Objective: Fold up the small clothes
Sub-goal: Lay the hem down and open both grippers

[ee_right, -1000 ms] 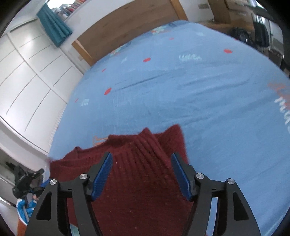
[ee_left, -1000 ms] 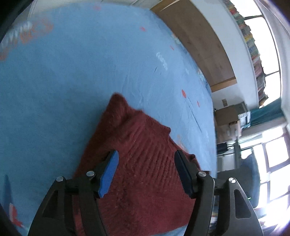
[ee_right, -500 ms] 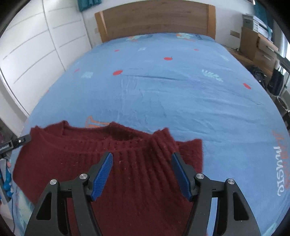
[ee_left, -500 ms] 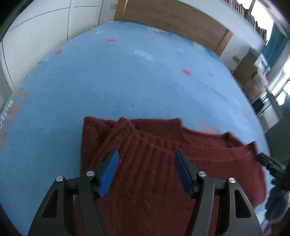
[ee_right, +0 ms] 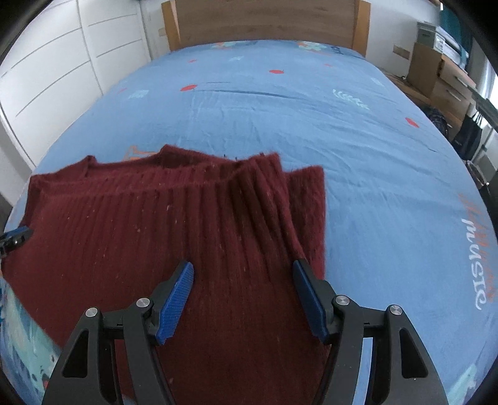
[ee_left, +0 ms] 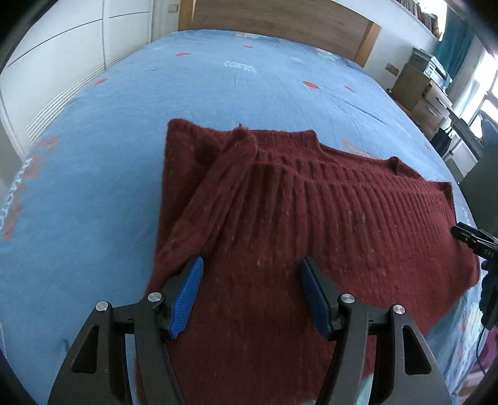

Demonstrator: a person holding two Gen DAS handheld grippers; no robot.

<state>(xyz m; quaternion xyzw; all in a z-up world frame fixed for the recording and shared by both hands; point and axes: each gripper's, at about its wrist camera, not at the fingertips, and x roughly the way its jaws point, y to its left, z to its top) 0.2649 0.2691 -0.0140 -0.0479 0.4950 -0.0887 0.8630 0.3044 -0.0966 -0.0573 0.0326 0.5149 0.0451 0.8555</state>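
Observation:
A dark red ribbed knit sweater (ee_left: pixel 311 212) lies flat on the blue bedsheet (ee_left: pixel 93 162), with one sleeve folded over its body. It also shows in the right wrist view (ee_right: pixel 155 224). My left gripper (ee_left: pixel 250 289) is open and empty, hovering over the sweater's left part beside the folded sleeve. My right gripper (ee_right: pixel 242 293) is open and empty over the sweater's right part. The right gripper's tip shows at the right edge of the left wrist view (ee_left: pixel 473 240). The left gripper's tip shows at the left edge of the right wrist view (ee_right: pixel 14 238).
The bed has a wooden headboard (ee_right: pixel 264 21) at the far end. White wardrobe doors (ee_right: pixel 46 62) stand on the left. Wooden drawers and boxes (ee_right: pixel 442 74) stand on the right by a window. The sheet beyond the sweater is bare.
Both wrist views have swung from tilted to level, facing the headboard. The sweater now lies spread wide under both grippers. Both grippers stay open.

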